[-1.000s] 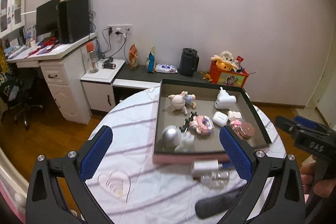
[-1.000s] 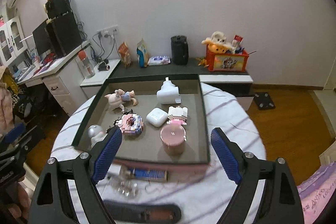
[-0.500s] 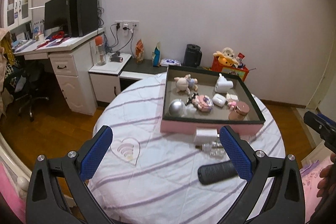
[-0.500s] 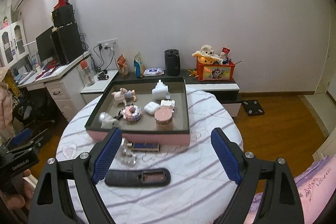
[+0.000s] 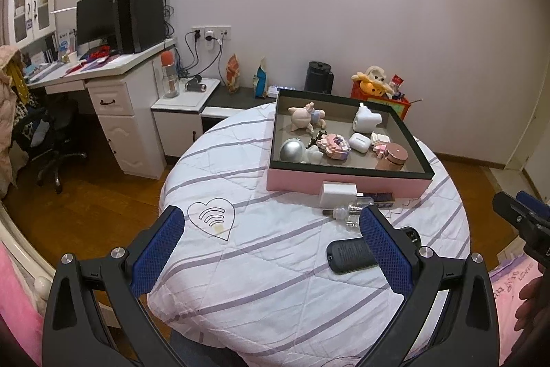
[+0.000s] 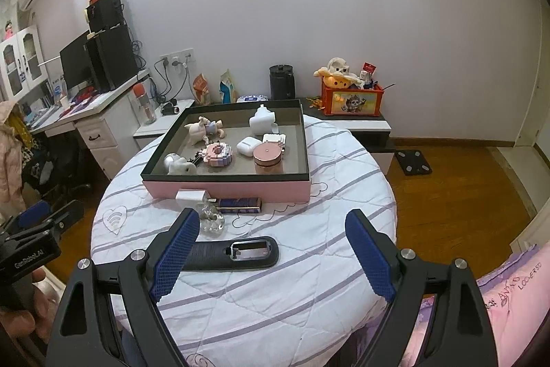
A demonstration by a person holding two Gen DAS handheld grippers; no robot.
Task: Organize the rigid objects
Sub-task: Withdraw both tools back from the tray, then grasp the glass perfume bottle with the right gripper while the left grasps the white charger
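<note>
One shallow pink box (image 6: pixel 227 190) with a dark rim sits at the far side of the round tabletop (image 6: pixel 309 263), which is covered by a white quilted cloth with grey stripes. Eight small things lie inside the box: a pig figure (image 6: pixel 202 128), a white plug (image 6: pixel 263 122), a white earbud case (image 6: pixel 248 146), a pink brick cake (image 6: pixel 218 155), a round rose-coloured tin (image 6: pixel 268 155), a small white-and-pink block figure (image 6: pixel 274 138), a silver ball (image 5: pixel 292 150) and a white figure (image 6: pixel 182 167). Four things lie outside, just in front of the box's near wall: a square white charger (image 5: pixel 337 194), a clear glass bottle (image 6: pixel 211 215), a flat dark stick with gold edges (image 6: pixel 239 204) and, nearer, a long black remote (image 6: pixel 237 253) lying back up with its battery bay open. Both pairs of tongs are spread wide and hold nothing. The remote lies just past the left tongs (image 5: pixel 271 246), behind their right finger, and crosses the left finger of the right tongs (image 6: pixel 271 245), with its right half in their gap.
</note>
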